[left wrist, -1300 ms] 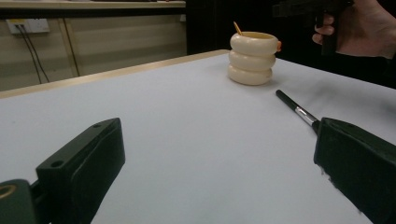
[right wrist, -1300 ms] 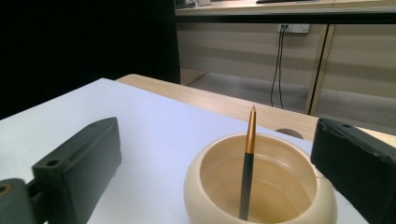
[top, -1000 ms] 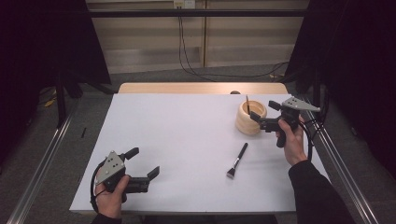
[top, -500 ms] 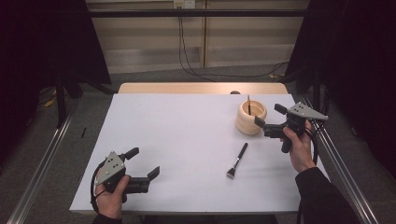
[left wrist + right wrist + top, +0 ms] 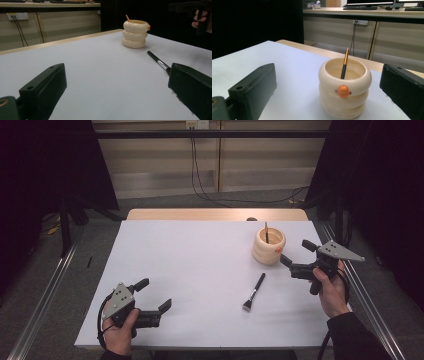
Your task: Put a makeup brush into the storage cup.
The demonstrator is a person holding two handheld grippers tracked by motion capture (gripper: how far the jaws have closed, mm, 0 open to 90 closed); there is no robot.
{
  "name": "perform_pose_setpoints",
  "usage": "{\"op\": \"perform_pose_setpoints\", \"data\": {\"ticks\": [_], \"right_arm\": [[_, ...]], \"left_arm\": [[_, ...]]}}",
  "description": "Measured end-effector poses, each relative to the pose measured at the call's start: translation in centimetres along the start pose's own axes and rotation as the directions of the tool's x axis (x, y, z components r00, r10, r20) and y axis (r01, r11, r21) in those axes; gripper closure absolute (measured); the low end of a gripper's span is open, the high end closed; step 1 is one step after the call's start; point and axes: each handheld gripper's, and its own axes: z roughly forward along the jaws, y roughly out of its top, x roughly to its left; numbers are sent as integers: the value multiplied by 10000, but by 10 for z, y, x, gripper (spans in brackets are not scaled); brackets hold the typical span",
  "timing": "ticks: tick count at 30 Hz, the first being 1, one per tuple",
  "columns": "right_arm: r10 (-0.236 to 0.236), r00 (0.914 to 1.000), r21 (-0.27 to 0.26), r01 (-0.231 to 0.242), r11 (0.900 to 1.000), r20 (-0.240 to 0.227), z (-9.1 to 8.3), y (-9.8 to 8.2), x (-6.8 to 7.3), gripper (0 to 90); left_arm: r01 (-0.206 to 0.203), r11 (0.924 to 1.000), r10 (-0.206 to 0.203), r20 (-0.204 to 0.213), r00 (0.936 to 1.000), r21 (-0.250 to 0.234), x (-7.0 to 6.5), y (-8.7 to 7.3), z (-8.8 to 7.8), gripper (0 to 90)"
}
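The white table [image 5: 200,270] carries everything. My right gripper [image 5: 295,255], jaws apart and empty, hovers just right of the cream ribbed pot [image 5: 268,247] at the far right, which holds 1 pencil [image 5: 266,232]. My left gripper [image 5: 152,296], jaws spread, rests near-left. The black brush [image 5: 254,292] lies before the pot.

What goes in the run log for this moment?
left gripper: open, idle | right gripper: open, by cup | brush: on table
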Motion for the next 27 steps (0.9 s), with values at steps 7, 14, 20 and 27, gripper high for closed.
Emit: {"op": "perform_pose_setpoints", "data": {"ticks": [7, 14, 20, 27], "right_arm": [[42, 10000, 134, -41, 9999, -32, -16, -12, 7, 4], [31, 9999, 274, -34, 9996, 105, -34, -22, 15, 4], [302, 9992, 382, -311, 9988, 243, -45, -33, 18, 5], [468, 9986, 479, -479, 9977, 249, -68, -41, 21, 4]], "left_arm": [[104, 9999, -104, -41, 9999, -31, 0, 0, -5, 17], [186, 9997, -188, -150, 9997, -144, 2, -2, -9, 16], [279, 9995, -283, -231, 9993, -178, 4, -3, -11, 15], [308, 9994, -314, -364, 9988, -172, 3, -4, -13, 13]]}}
